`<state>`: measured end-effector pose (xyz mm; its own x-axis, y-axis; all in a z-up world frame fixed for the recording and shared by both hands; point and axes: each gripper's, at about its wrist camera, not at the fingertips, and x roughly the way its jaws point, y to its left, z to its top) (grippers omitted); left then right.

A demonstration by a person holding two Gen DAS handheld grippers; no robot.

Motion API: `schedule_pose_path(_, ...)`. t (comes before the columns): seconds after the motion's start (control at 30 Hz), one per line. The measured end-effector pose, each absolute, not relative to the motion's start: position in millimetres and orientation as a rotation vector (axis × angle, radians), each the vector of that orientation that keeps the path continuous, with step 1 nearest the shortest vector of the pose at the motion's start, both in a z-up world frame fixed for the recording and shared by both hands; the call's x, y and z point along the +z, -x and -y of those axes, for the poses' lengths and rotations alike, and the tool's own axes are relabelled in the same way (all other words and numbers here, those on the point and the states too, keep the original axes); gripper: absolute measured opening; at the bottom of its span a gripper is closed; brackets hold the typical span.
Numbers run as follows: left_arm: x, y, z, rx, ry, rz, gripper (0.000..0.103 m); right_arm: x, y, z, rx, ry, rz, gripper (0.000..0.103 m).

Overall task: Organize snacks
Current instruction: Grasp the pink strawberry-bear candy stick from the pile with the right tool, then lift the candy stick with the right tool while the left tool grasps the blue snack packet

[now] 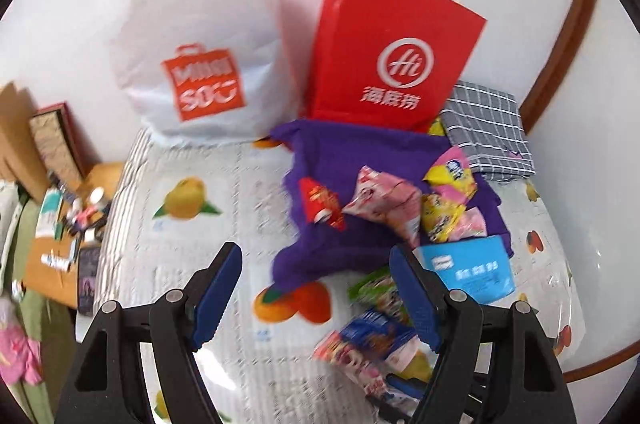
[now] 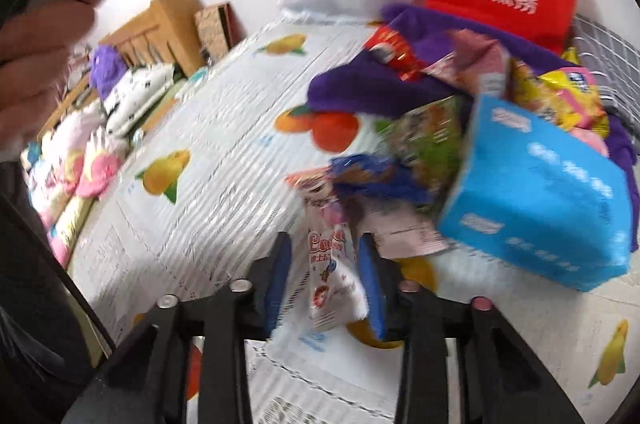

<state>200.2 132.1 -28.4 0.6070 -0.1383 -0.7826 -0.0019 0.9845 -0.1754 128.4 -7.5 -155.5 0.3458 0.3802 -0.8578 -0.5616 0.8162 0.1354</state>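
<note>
Right gripper (image 2: 325,284) was clamped on a white-pink packet (image 2: 334,288) at the table's near edge — lifting it clear of the snack pile (image 2: 500,128). Left gripper (image 1: 316,292) hovered wide open, empty — ready for another.

Jumbled snack packets (image 1: 404,216) heaped on purple cloth (image 1: 352,152).

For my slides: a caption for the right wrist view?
Right tongs shut on a white snack packet beside the blue box.

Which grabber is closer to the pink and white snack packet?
Right. The right gripper is shut on the pink and white snack packet. The left gripper hangs open above the table, apart from it.
</note>
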Motion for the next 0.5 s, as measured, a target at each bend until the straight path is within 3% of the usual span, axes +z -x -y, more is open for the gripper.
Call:
schedule_pose_path(0.17, -31.5, -185.5, -142.0, -0.088, 0.145, -0.922, 0.075, -164.8, -116.9, 6.8, 0.566, 0.215, -1.06, 0.016)
schedule_pose_path(0.5, -40.7, -183.8, -120.7, -0.191, 0.085, -0.955, 0.075, -140.3, -67.5, 63.6, 0.495, 0.127, -1.033, 0.016)
